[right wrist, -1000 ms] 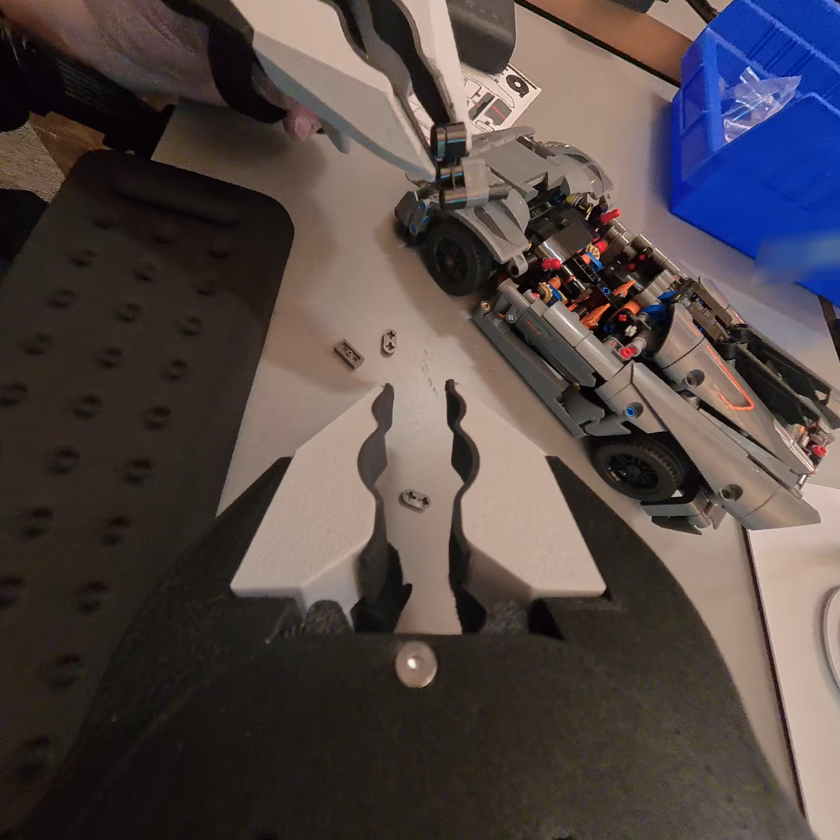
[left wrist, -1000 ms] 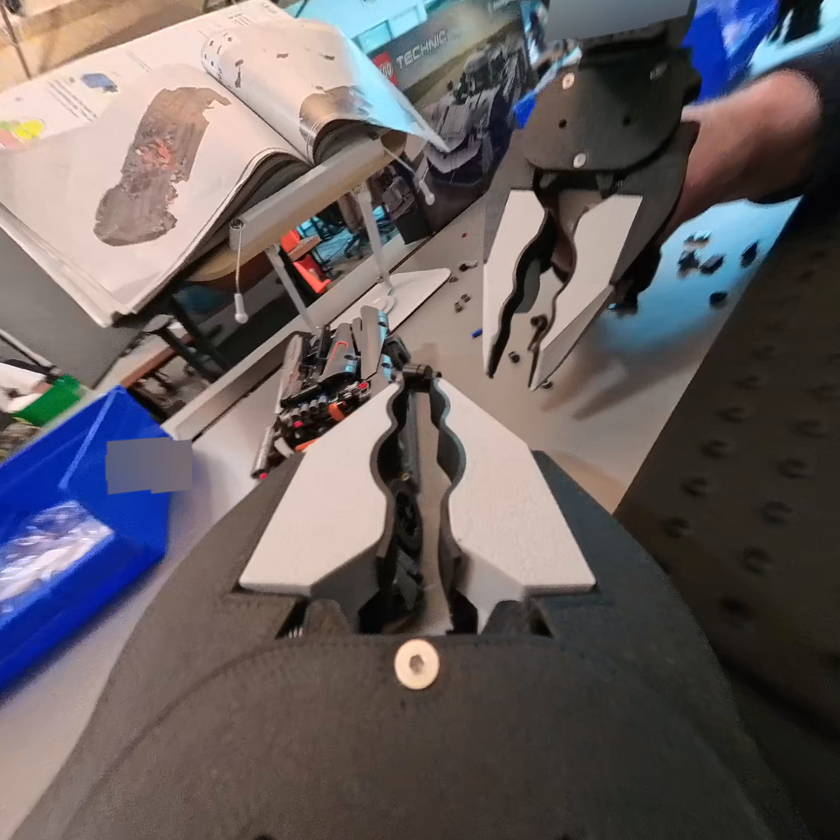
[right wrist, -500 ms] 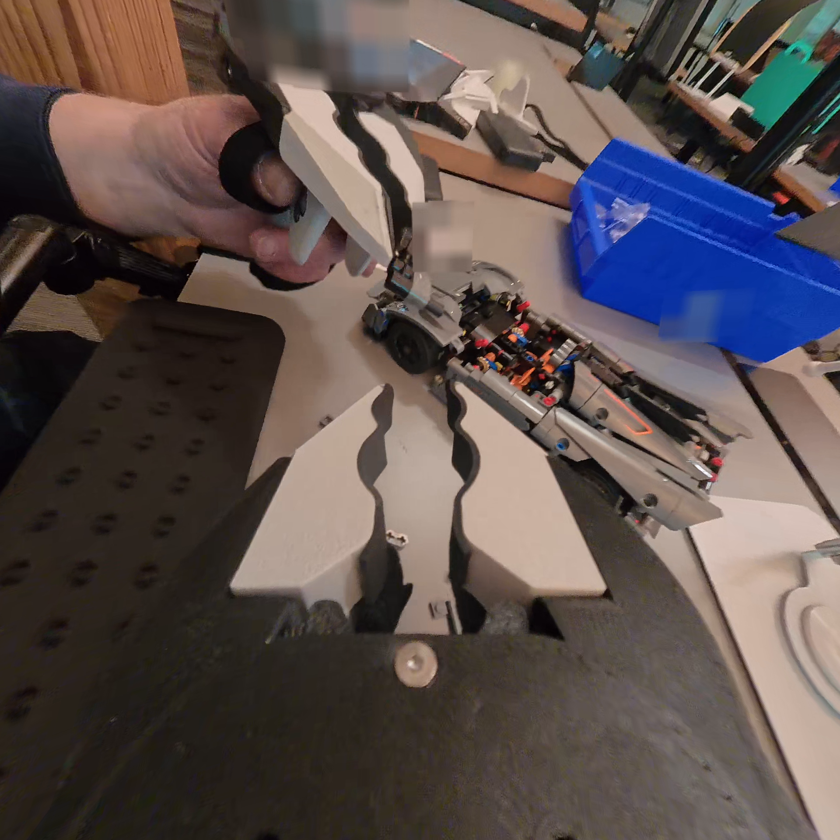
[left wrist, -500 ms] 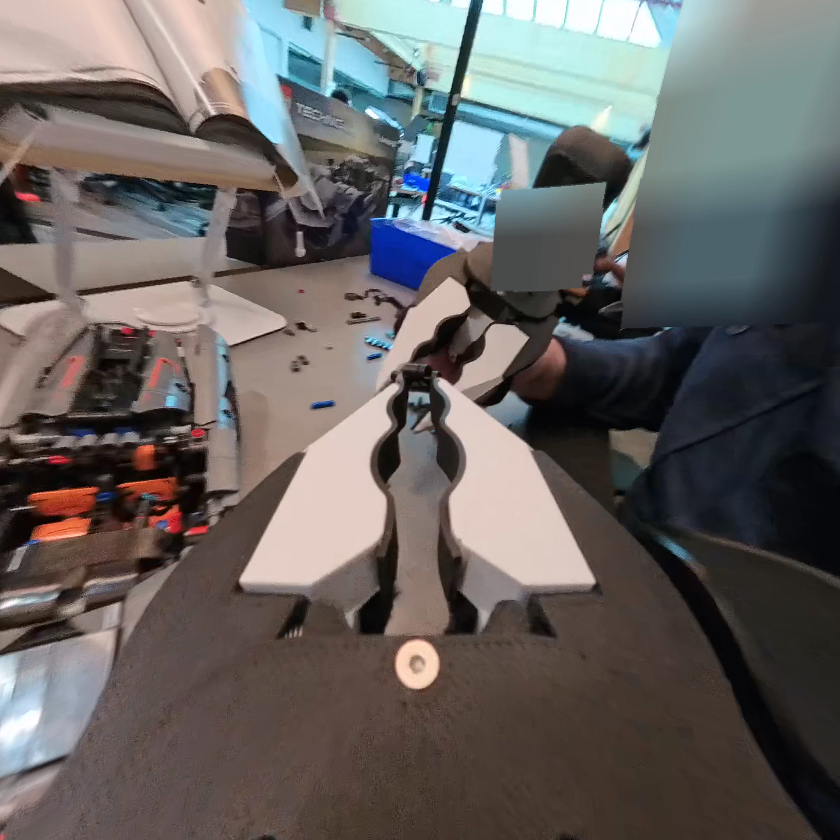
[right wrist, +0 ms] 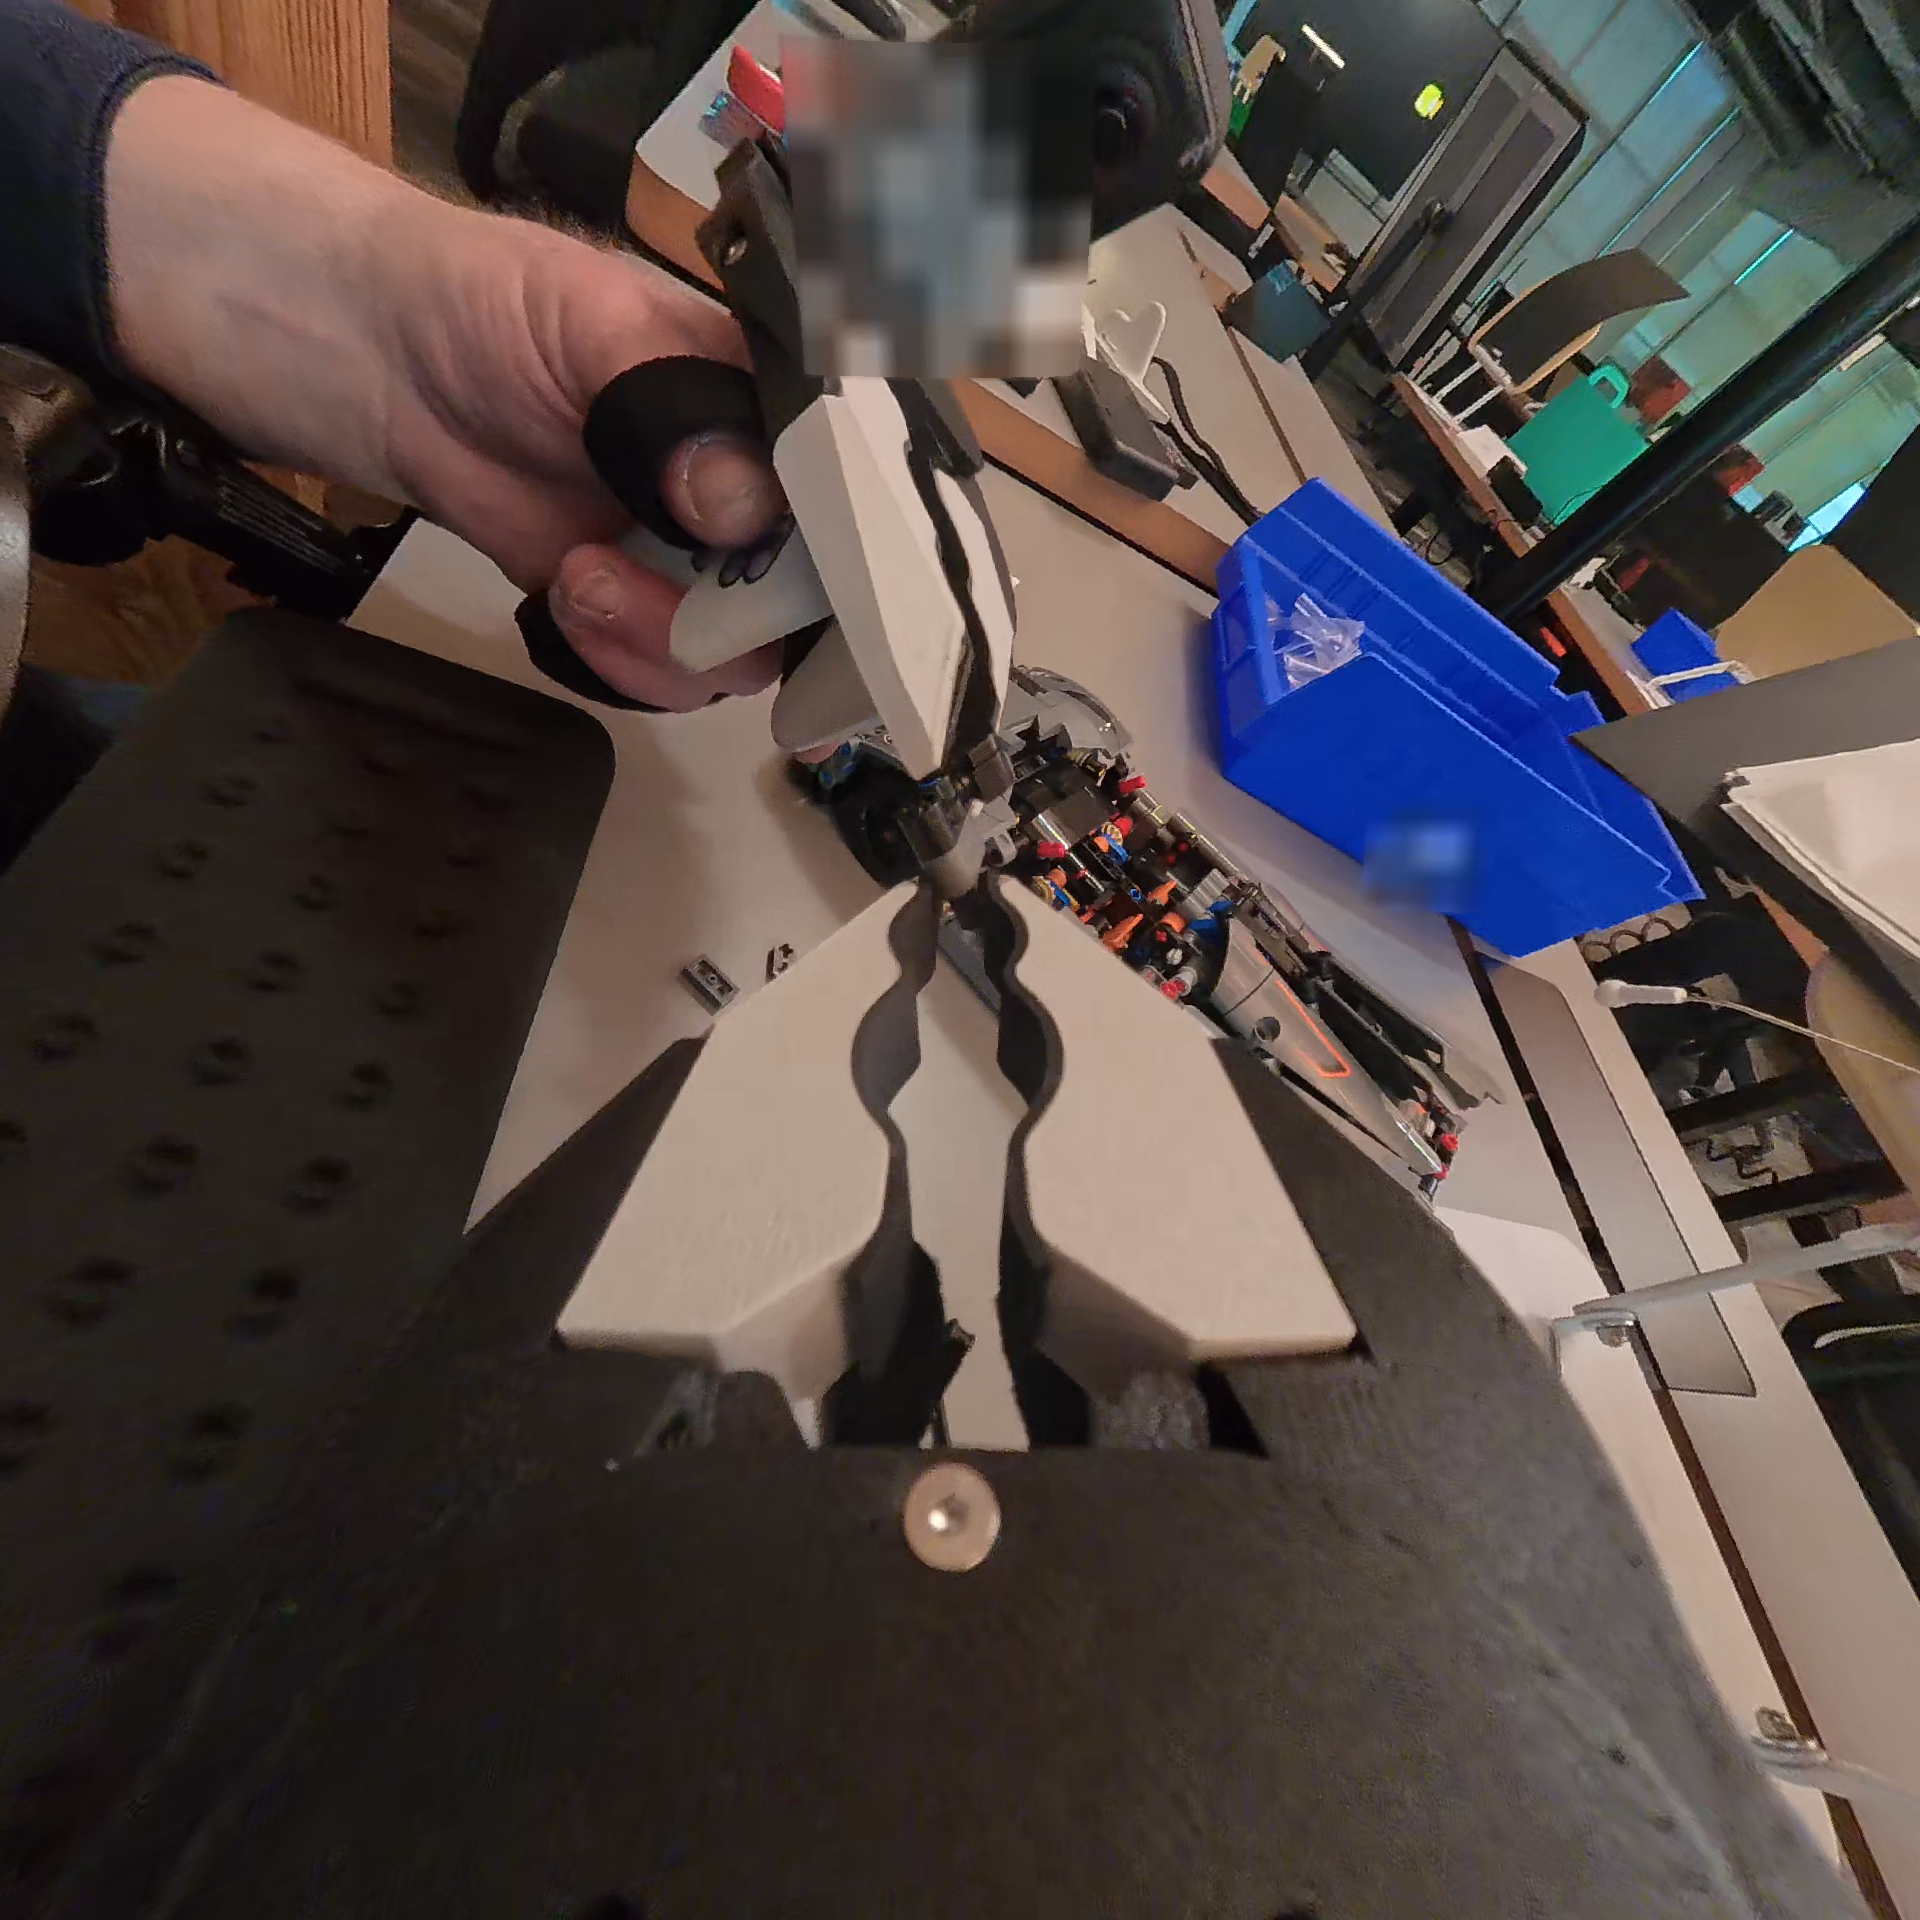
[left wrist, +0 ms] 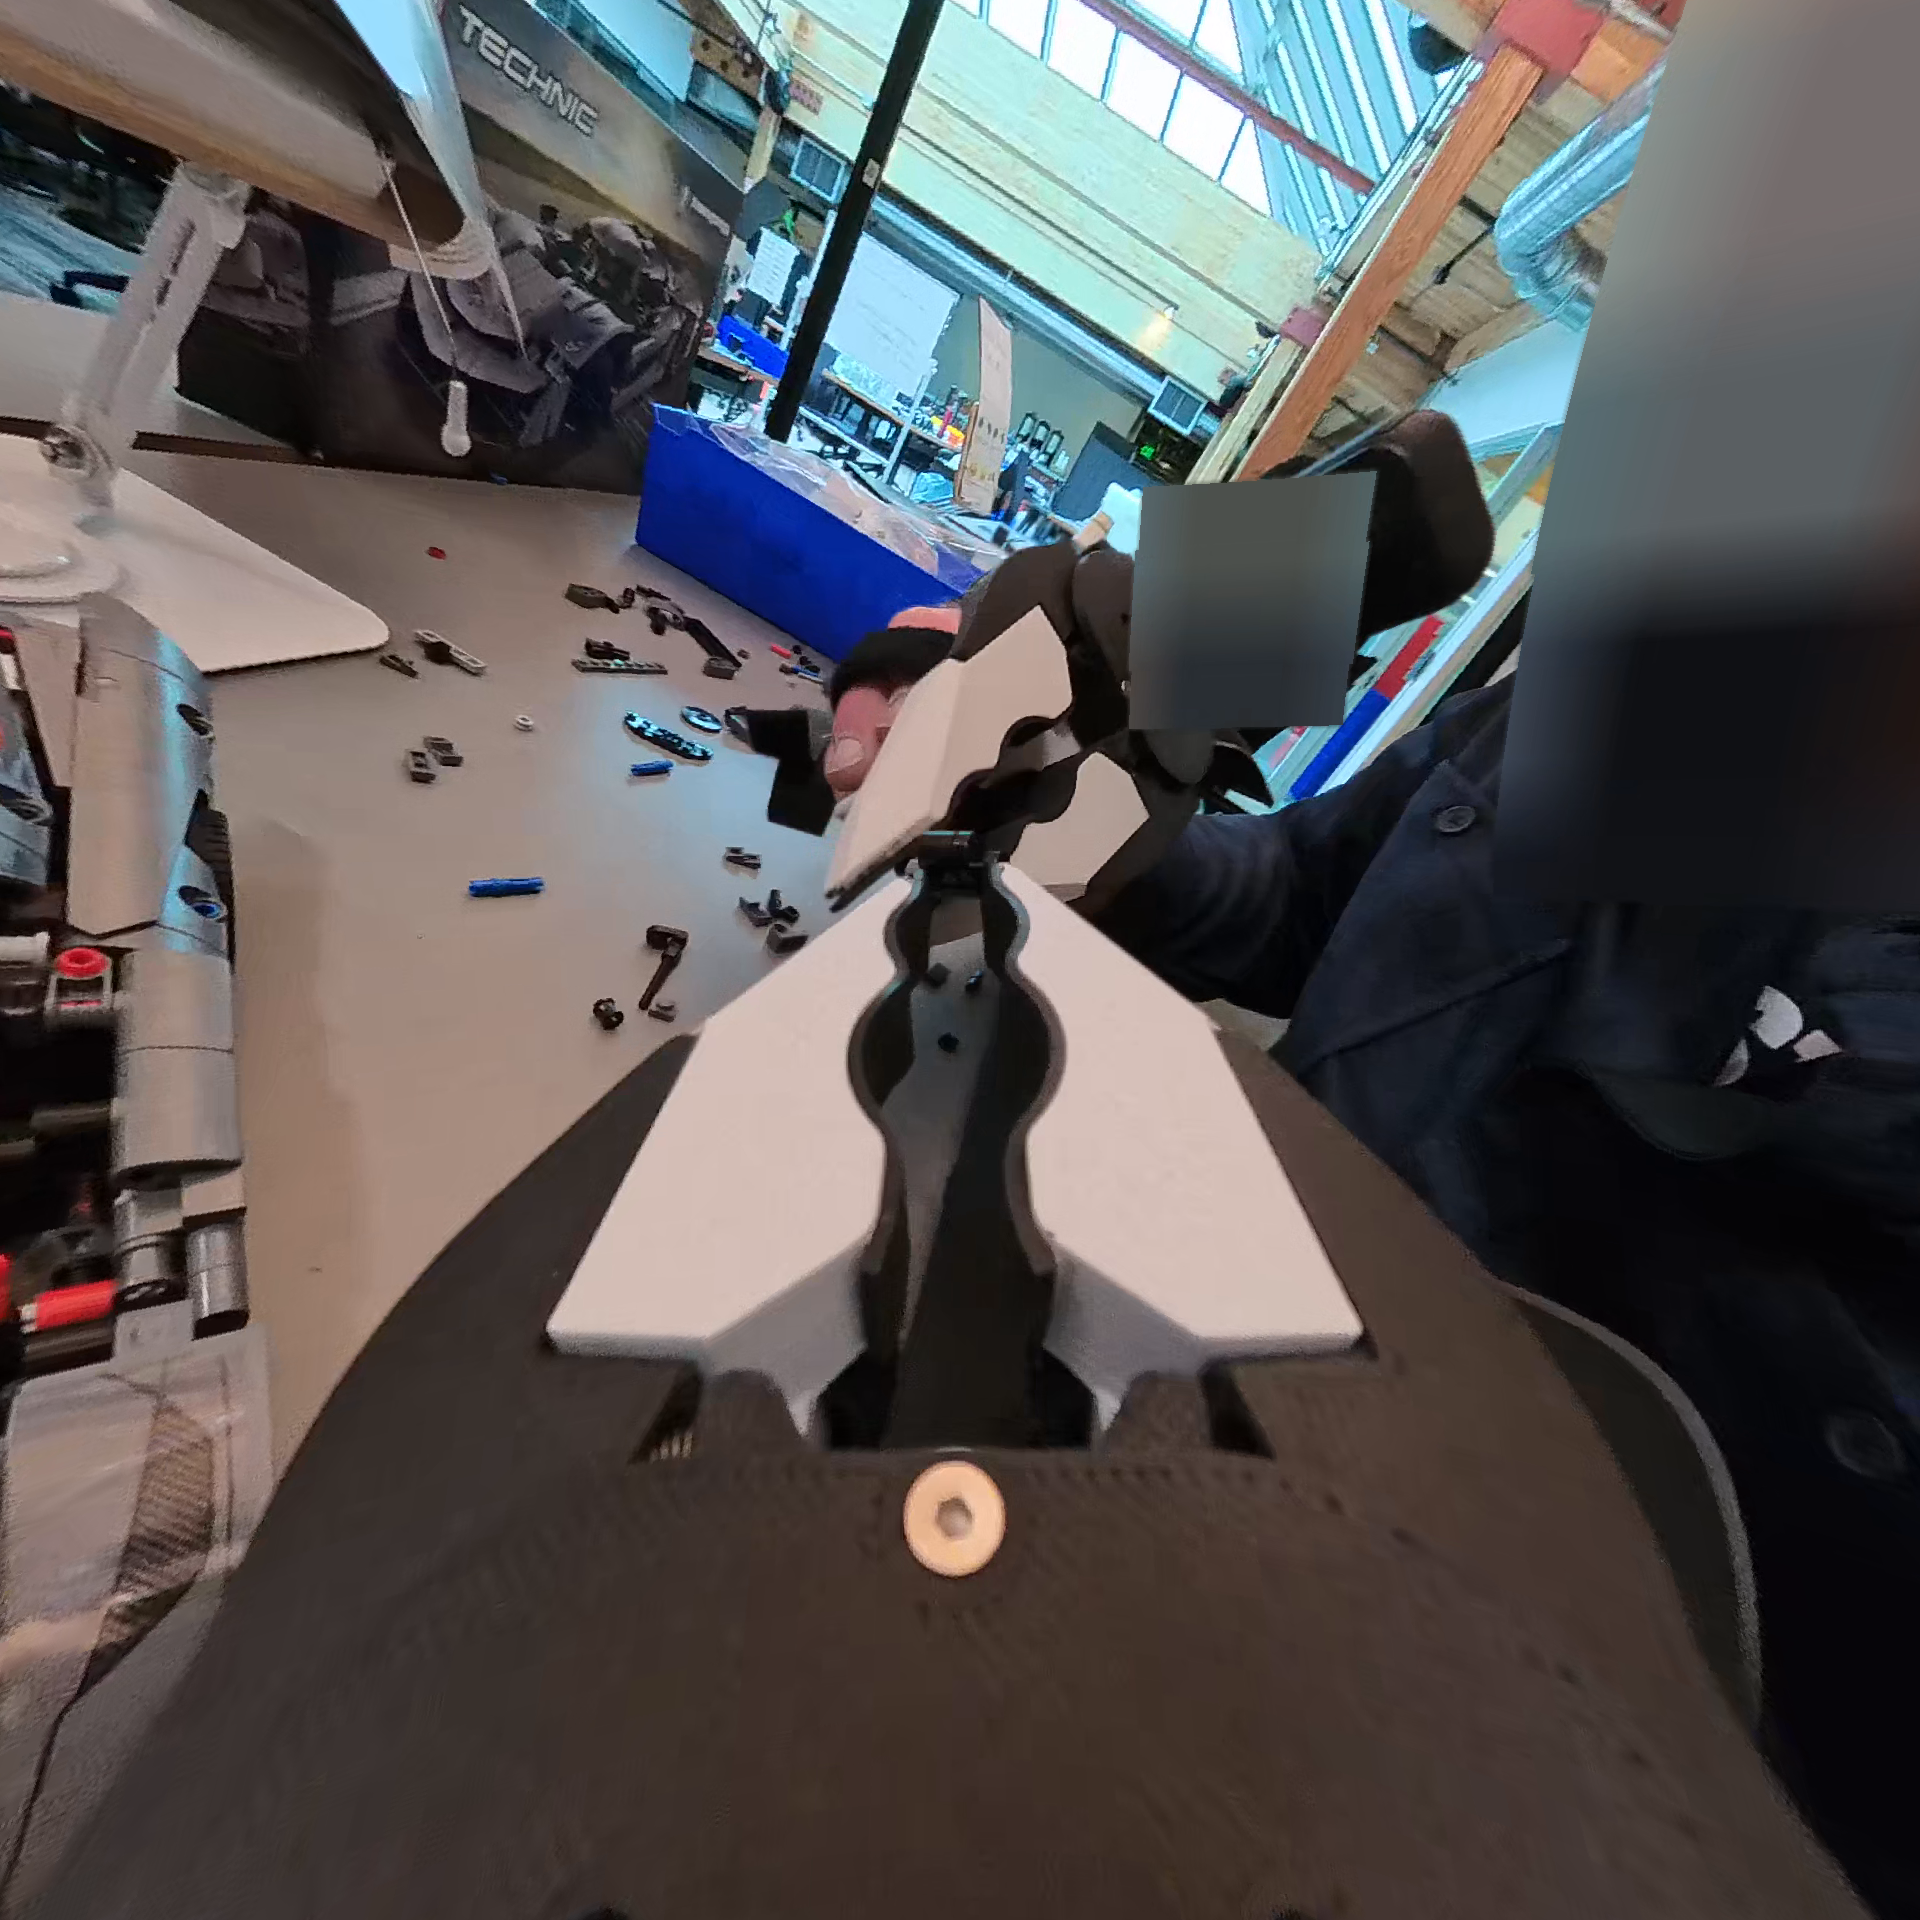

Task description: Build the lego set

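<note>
At the left, the partly built grey Lego car (left wrist: 156, 935) sits on the grey table (left wrist: 436, 997), loose pieces (left wrist: 644, 727) scattered beside it. In the middle, the left gripper (left wrist: 951, 868) pinches a small black-and-grey piece (left wrist: 948, 850) at its fingertips, raised above the table. The right gripper (right wrist: 951, 904) meets that piece tip to tip, its jaws narrowly parted; whether it grips is unclear.

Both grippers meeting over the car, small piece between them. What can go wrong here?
1. The left gripper pinches the small black and grey lego piece only at its very tips; it could slip or twist as the right gripper closes in.
2. If dropped, it may land among the loose black pieces on the grey table.
</note>
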Tool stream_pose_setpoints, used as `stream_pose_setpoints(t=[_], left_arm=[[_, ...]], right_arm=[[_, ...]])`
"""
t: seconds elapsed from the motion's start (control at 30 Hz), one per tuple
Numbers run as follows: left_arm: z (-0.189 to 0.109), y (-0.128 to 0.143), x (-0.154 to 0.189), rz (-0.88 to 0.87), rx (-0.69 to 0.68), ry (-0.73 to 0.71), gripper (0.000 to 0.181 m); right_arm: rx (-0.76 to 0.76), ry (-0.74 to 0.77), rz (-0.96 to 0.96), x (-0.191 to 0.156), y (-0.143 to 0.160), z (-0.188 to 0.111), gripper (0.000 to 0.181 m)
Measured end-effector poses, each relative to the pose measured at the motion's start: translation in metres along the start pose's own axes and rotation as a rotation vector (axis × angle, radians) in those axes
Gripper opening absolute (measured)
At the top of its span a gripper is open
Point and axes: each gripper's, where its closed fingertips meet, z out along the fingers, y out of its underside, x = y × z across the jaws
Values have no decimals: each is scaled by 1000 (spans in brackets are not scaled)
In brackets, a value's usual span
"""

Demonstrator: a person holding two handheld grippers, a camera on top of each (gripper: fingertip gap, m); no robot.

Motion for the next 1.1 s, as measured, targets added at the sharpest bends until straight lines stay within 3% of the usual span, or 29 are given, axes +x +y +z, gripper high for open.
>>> stream_pose_setpoints(t=[0.17, 0.47, 0.7, 1.1], left_arm=[[1, -2, -1, -10, 15, 8, 8], [-3, -9, -17, 95, 36, -134, 23], [8, 1, -17, 218, -62, -208, 36], [15, 4, -28, 362, -150, -360, 23]], right_arm=[[-19, -1, -17, -2, 1, 0, 3], [-77, 73, -33, 10, 8, -2, 1], [-142, 135, -121, 14, 13, -1, 1], [-232, 182, -215, 14, 21, 3, 0]])
